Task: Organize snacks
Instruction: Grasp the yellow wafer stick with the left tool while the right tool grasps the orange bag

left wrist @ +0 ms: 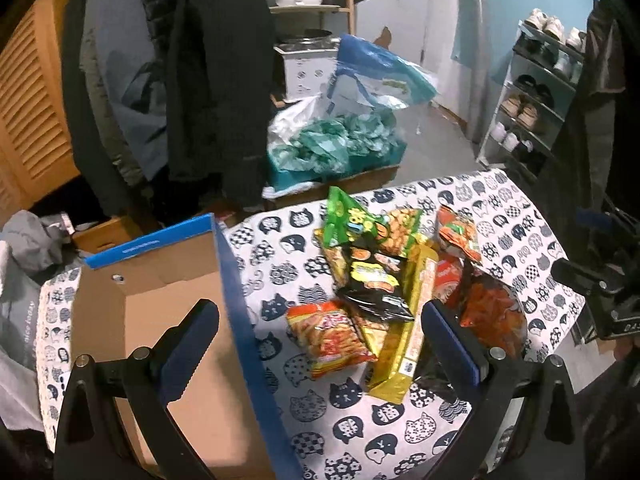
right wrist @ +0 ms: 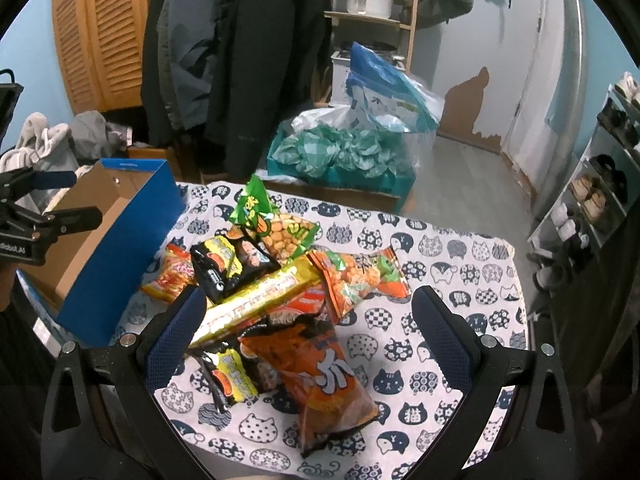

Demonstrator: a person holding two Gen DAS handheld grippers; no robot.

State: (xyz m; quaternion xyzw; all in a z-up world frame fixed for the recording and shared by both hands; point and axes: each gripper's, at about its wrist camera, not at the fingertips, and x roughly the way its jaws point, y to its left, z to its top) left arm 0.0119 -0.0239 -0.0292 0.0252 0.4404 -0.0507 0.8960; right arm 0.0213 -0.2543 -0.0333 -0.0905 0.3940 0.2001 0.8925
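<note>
A pile of snack packets lies on the cat-print tablecloth (left wrist: 360, 432): a green packet (left wrist: 348, 220), a black packet (left wrist: 376, 284), a long gold box (left wrist: 408, 328), a red-orange packet (left wrist: 332, 332) and an orange chip bag (right wrist: 320, 376). An open blue cardboard box (left wrist: 236, 300) stands left of the pile; it looks empty inside. My left gripper (left wrist: 320, 328) is open, above the box's right wall and the pile's left side. My right gripper (right wrist: 310, 320) is open, above the orange chip bag and the gold box (right wrist: 256, 300). The blue box shows at left in the right wrist view (right wrist: 132, 248).
Beyond the table stand hanging coats (right wrist: 240, 60), a box of teal plastic bags (right wrist: 344, 152), a wooden shelf with a pot (right wrist: 368, 2) and a shoe rack (left wrist: 532, 104) at right. Grey clothes (left wrist: 28, 240) lie left of the blue box.
</note>
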